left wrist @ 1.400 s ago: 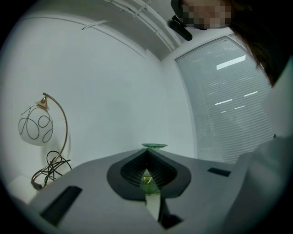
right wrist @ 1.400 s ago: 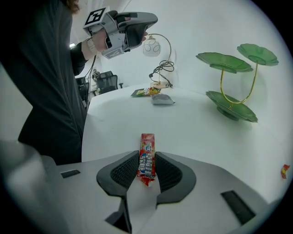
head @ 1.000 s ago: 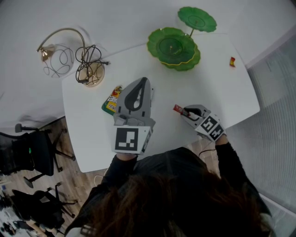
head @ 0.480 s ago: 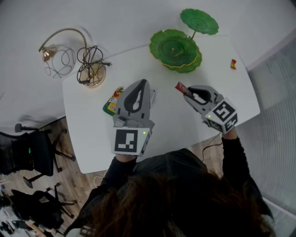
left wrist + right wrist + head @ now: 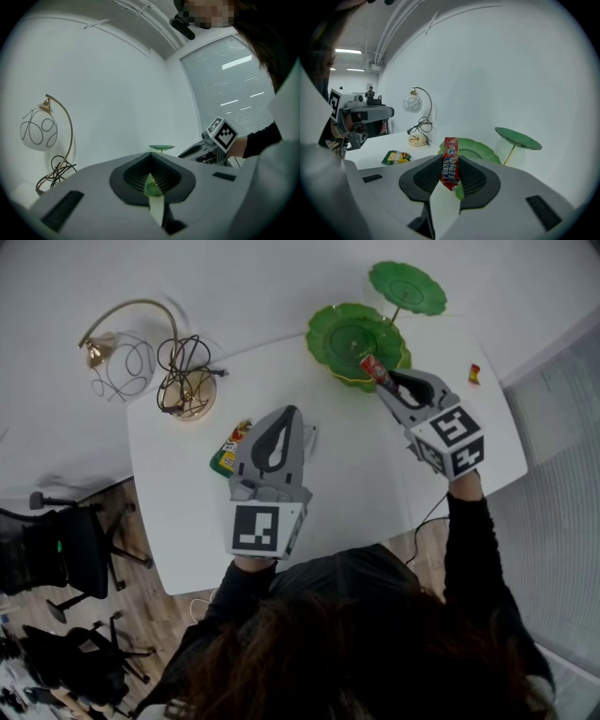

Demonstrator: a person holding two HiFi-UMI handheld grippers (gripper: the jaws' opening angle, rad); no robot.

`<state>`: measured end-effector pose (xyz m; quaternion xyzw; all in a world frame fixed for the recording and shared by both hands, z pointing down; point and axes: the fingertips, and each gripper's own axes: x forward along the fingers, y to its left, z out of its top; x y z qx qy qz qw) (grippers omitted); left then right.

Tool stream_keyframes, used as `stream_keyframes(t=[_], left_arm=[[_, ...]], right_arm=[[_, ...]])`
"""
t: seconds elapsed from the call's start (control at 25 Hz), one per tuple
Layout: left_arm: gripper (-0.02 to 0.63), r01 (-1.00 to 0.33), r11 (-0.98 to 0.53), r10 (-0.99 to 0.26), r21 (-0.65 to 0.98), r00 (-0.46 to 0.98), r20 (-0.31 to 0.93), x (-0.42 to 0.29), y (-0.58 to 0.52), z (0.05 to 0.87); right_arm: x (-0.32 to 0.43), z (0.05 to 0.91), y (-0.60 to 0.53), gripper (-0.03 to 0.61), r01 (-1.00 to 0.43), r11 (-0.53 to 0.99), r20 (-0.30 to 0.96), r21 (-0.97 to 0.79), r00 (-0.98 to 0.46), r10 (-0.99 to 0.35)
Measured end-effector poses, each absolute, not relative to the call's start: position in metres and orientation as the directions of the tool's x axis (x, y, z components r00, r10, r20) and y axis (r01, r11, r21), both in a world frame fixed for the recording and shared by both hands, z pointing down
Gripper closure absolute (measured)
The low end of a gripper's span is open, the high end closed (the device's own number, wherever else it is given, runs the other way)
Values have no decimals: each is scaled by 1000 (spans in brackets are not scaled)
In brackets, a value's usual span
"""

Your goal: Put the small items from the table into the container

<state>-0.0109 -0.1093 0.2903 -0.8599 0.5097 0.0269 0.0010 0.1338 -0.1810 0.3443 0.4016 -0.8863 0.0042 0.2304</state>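
My right gripper [image 5: 382,379] [image 5: 451,165] is shut on a red candy packet [image 5: 372,367] [image 5: 450,151], which stands upright between its pads. It hangs over the near right rim of the green tiered dish [image 5: 354,337] [image 5: 476,149]. The dish's small upper plate [image 5: 406,287] [image 5: 518,138] sits behind it. My left gripper [image 5: 285,416] [image 5: 150,156] hovers level over the middle of the white table [image 5: 187,521], shut with nothing in it. A green and yellow packet [image 5: 230,448] [image 5: 397,157] lies just left of the left gripper. A small red item [image 5: 473,373] lies near the table's right edge.
A gold lamp with a wire globe shade [image 5: 117,357] [image 5: 38,127] and a coiled black cord [image 5: 183,371] stands at the table's far left corner. A white wall runs behind the table. Office chairs [image 5: 66,549] stand on the floor at left.
My right gripper rose and moved away from me with the red packet, from low over the table's near side to the green dish's rim. The left gripper stayed put.
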Motion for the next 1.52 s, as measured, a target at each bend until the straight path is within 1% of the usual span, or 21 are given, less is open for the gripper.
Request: stream_keyframes(t=[0.24,0.48,0.68,0.88,0.96,1.16,1.52], left_arm=[[611,-887,-460,-888,38,458,-45,-22,-115,292],[611,-892,-449,-893,50,447,-43,-30,-121,296],[611,-892,-449,-893,53,448,-30,-33,-127,301],[611,-892,-449,-893,50,448,-35,-35,-128,301],[611,-891,-452,-892,46,451,-32,-35,-129,302],[611,-886,-460,-888,51,459,-34,-33,-131,303],[611,-881,-471,-882,43,470,-39,-30,-129,300]], right_arm=[[128,338,-211,459,-743,644,422,183,-532,-734],[117,355,-237,459,-748,632,506,204,-472,-722],[111,377,-250,459,-756,629,562,182,-445,-698],[115,391,-256,457,-740,625,598,248,-391,-700],[116,394,-257,459,-739,626,608,247,-385,-694],[117,394,-257,459,-744,626,606,233,-393,-692],[117,376,-252,459,-764,615,540,196,-439,-718]])
